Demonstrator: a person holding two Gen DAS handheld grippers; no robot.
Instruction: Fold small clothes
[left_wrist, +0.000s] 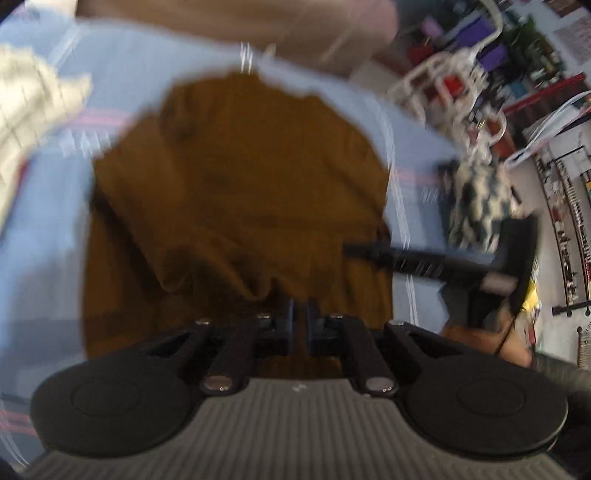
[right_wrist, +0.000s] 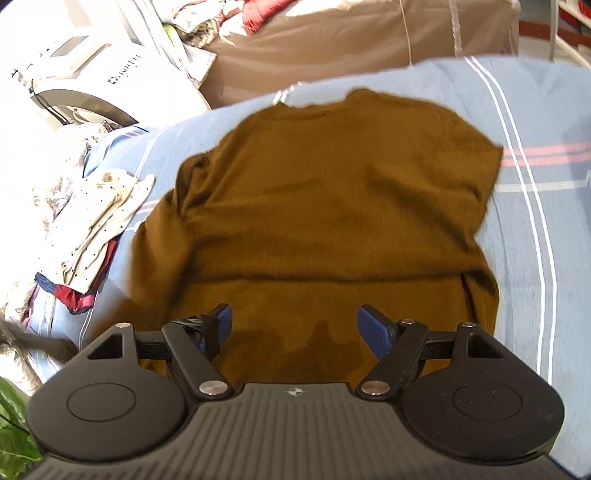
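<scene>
One pale blue striped bedsheet (right_wrist: 535, 221) carries a brown knitted short-sleeved top (right_wrist: 332, 206), spread flat with its neckline toward twelve o'clock. A heap of cream and red unfolded clothes (right_wrist: 92, 229) lies at nine o'clock. The right gripper (right_wrist: 293, 325) hovers over the hem, fingers spread, holding nothing. The left gripper (left_wrist: 300, 314) appears clamped on a raised hem fold, though blur obscures contact. Risk: with one side pinched only, lifting may drag the top askew and bunch it.
</scene>
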